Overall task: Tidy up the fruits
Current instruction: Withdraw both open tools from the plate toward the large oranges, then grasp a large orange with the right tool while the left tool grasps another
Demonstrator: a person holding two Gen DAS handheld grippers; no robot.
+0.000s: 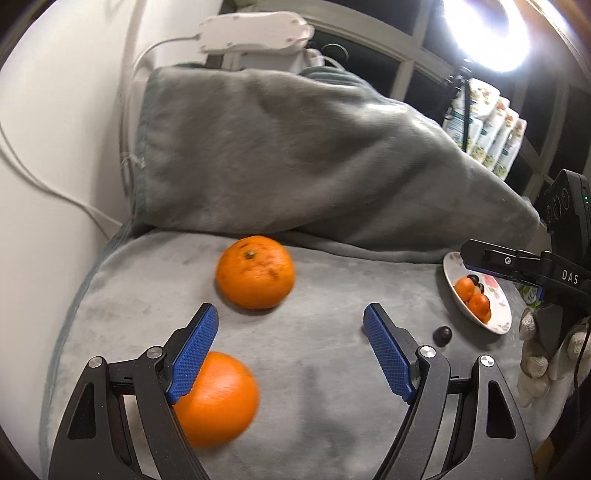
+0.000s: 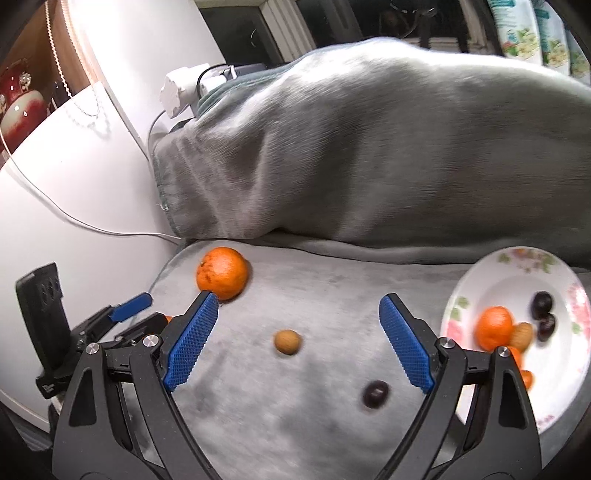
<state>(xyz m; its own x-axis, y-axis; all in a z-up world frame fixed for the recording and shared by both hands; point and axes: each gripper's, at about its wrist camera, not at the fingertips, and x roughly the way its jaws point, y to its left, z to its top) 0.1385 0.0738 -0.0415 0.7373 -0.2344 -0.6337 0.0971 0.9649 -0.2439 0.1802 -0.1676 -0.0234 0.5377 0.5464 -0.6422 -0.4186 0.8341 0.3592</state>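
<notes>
Two round orange mandarins lie on a soft grey fleece blanket [image 1: 325, 369] that covers the desk. One mandarin with a green stem scar [image 1: 255, 272] sits toward the back, close to a heaped fold of the same blanket [image 1: 295, 155]. A second, smooth mandarin [image 1: 218, 398] lies nearer, partly behind the left finger of the left tongs [image 1: 291, 354], whose blue ribbed pads are spread wide and hold nothing.

In the right wrist view, a small tan round fruit [image 2: 287, 342] and a small dark purple fruit [image 2: 375, 393] rest on the blanket between the pads of the right tongs [image 2: 299, 345], which are also spread wide and empty.

To the right stands a white shallow bowl with a pink floral rim [image 2: 491, 273]. It holds small mandarins [image 2: 494, 328], a tan fruit [image 2: 522, 336] and two dark purple fruits [image 2: 543, 314].

Beyond the blanket, a white cable [image 2: 74, 218] trails across a white surface on the left. A white plug block [image 2: 181, 90] sits at the back. Bottles with floral labels [image 1: 484, 125] stand by a dark window, under a bright lamp [image 1: 487, 33].
</notes>
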